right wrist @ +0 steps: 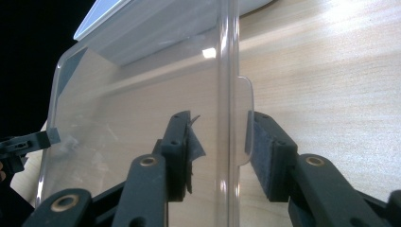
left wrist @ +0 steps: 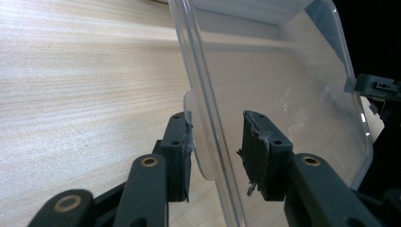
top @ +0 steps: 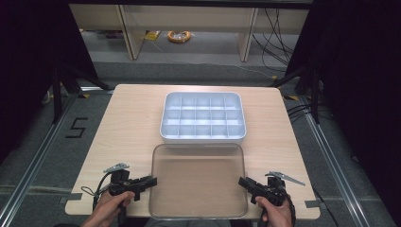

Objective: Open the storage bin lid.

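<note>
In the high view, a clear rectangular plastic lid [top: 198, 182] lies flat on the light wooden desk [top: 127, 127], just before a white compartmented plastic tray [top: 203, 117]. The left claw [left wrist: 215, 142] stands open astride the lid's edge tab. The right claw [right wrist: 220, 142] likewise straddles its tab, open.

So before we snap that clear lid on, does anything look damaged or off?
Pad lining on the left gripper is torn and frayed at its right pad; the right gripper has a peeling flap too. The clear lid lies flat, and the compartment tray sits square.
</note>
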{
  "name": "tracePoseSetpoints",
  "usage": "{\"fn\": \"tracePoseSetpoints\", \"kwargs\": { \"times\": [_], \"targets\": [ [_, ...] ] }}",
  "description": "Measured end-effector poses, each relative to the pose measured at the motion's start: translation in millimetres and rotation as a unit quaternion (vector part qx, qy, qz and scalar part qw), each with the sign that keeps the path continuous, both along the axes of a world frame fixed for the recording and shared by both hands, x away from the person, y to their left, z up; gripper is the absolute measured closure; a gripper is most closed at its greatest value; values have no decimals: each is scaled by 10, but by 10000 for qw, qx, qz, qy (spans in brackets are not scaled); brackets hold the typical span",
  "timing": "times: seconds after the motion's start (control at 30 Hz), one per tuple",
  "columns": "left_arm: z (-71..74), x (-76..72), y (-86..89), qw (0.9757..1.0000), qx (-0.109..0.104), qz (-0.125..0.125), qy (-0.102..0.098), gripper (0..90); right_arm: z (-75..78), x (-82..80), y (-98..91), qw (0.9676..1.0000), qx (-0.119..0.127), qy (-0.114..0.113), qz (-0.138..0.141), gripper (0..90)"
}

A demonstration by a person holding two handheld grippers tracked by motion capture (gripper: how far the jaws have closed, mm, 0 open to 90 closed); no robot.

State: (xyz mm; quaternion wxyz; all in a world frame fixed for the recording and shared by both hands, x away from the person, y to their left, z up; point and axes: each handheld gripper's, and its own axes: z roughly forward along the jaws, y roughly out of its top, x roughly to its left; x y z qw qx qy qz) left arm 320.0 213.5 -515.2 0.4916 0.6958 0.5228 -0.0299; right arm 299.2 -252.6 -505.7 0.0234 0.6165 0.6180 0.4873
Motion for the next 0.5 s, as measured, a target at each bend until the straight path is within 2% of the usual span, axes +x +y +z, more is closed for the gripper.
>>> {"fn": "tracePoseSetpoints", "kwargs": {
  "times": [0.03,0.07,0.1,0.13,0.2,0.3,0.33,0.37,0.4,0.43,0.47,0.5],
  "targets": [
    [-2,4,-2,10000,45,0,7,622,0,0,0,10000,0,0,0,619],
    [-10,8,-21,10000,-21,78,-10,619,-15,10,6,10000,49,-3,48,617],
    [-10,15,-6,10000,50,-7,26,618,-40,32,13,10000,-49,-72,5,616],
    [-16,21,-7,10000,66,-9,21,616,-24,24,13,10000,-40,78,11,616],
    [-22,37,-13,10000,8,24,86,613,-41,42,8,9999,-85,40,41,617],
    [-28,52,-5,9999,36,-11,94,611,-23,46,9,9999,24,57,102,617],
    [-29,54,-6,9999,41,-11,93,611,-1,32,41,9996,110,239,-54,616],
    [-32,57,-11,9999,64,-3,98,608,-40,65,16,9999,-96,123,60,615],
    [-32,57,-11,9999,64,-3,98,606,-40,65,16,9999,-96,123,60,615],
    [-33,59,-29,9999,-1,79,115,606,-23,53,43,9996,17,287,-48,614],
    [-36,65,-8,9999,87,-31,106,605,-23,54,54,9994,7,344,-70,614],
    [-38,69,-10,9999,95,-15,125,604,-42,68,48,9996,-127,244,-55,614]
  ]
}}
